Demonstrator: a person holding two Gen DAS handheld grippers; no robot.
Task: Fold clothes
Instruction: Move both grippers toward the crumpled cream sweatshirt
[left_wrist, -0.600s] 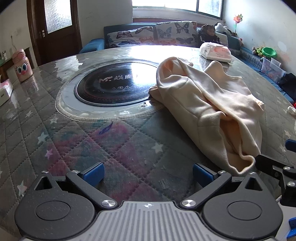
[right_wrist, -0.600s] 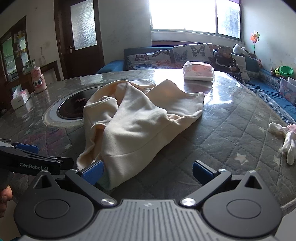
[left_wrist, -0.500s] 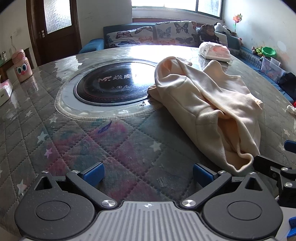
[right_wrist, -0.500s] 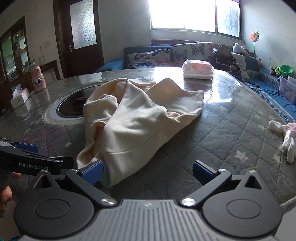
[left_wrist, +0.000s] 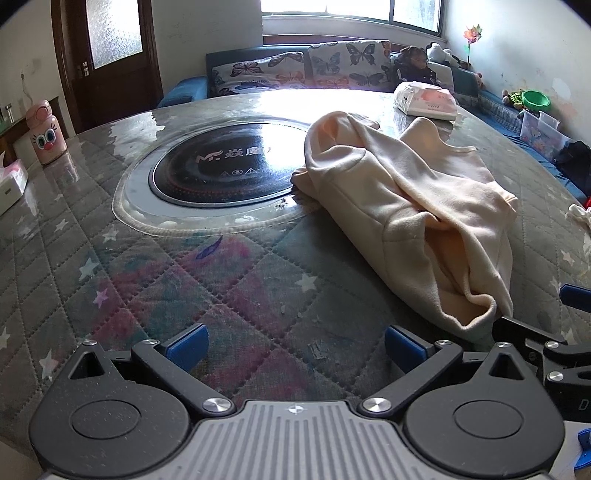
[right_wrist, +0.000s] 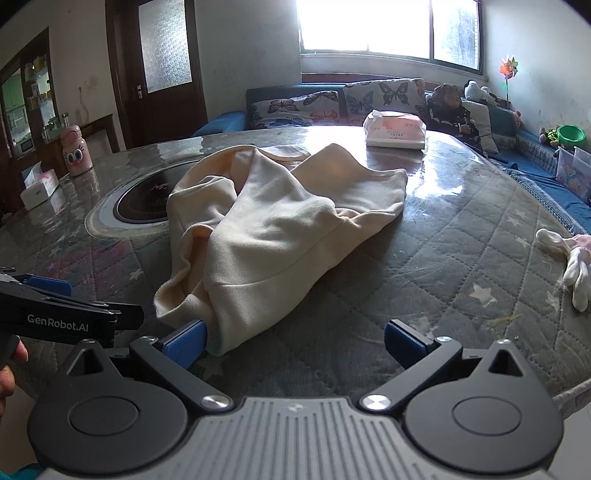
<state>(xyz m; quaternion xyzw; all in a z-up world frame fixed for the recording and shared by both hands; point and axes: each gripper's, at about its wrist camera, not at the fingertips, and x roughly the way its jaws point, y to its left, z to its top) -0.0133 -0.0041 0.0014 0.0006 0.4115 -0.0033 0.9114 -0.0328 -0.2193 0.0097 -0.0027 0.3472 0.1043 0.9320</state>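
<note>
We see a cream garment (left_wrist: 413, 206) lying crumpled on the quilted round table (left_wrist: 236, 280), one edge just over the rim of the dark inset hotplate (left_wrist: 225, 166). How it is folded is hard to read; its far side is hidden by its own bulk. Our left gripper (left_wrist: 295, 341) hangs over bare table, fingers wide, nothing between them. Our right gripper (right_wrist: 295, 341) is also spread wide; its left finger (right_wrist: 186, 341) is at the garment's near hem, and we can't tell if they touch. A tissue pack (right_wrist: 395, 129) sits beyond.

Cream fleece garment (right_wrist: 280, 229) lies crumpled and unfolded in a heap on the quilted table
</note>
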